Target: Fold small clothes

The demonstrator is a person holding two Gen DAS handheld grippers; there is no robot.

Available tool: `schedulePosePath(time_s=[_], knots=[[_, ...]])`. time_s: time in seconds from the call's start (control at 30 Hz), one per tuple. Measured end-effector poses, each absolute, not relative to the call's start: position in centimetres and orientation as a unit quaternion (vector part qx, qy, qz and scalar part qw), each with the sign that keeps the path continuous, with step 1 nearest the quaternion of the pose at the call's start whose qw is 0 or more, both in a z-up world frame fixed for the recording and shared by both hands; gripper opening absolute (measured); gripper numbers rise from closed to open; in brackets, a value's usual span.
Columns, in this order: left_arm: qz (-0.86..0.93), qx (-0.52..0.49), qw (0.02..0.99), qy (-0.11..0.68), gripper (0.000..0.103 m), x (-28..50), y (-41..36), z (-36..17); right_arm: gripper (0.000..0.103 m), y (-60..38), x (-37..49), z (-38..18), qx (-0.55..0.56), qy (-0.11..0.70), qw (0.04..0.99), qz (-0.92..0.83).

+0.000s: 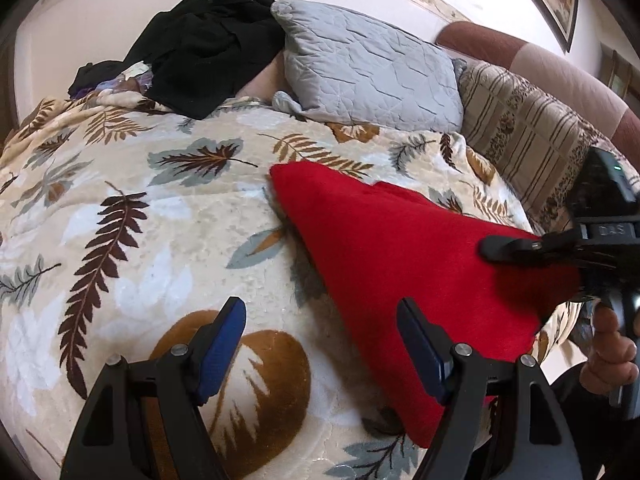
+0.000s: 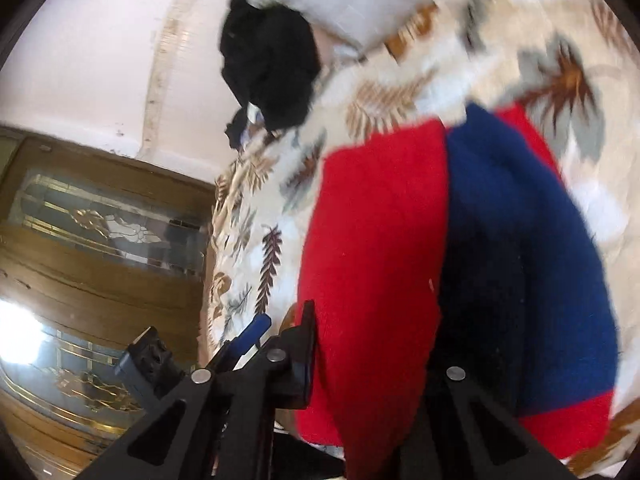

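A red knit garment (image 1: 400,248) lies on the leaf-print blanket (image 1: 140,208), with one side lifted at the right. My right gripper (image 1: 494,246) is shut on that raised edge. In the right wrist view the garment (image 2: 380,220) hangs over the jaws, showing a dark blue part (image 2: 520,220) beside the red. Only one black finger (image 2: 306,344) shows there; the cloth hides the other. My left gripper (image 1: 320,308) hovers open just above the blanket at the garment's near left edge, with nothing pinched between its blue pads (image 1: 222,344).
A heap of black clothes (image 1: 208,48) lies at the bed's far end beside a grey quilted pillow (image 1: 368,68) and a striped pillow (image 1: 520,132). A hand (image 1: 608,352) holds the right gripper's handle. A wooden door with glass panels (image 2: 100,220) stands beyond the bed.
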State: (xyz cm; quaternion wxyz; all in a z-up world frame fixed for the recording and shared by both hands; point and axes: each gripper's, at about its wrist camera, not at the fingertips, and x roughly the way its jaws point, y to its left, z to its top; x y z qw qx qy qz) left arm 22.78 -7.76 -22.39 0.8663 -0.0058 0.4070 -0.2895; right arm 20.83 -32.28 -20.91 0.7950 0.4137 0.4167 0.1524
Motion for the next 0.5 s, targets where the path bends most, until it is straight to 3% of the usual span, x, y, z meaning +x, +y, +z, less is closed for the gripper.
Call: schedulePosePath(time_s=[0.23, 0.5], knots=[[-0.303, -0.011, 0.868, 0.393, 0.078, 22.3, -8.4, -21.6, 0.006, -36.3, 15.7, -18.8, 0.398, 0.364, 0.836, 0.105], [-0.316, 0.032, 0.863, 0.392, 0.078, 21.1, -11.3, -22.0, 0.008, -39.7, 15.1, -25.9, 0.468, 0.437, 0.765, 0.064]])
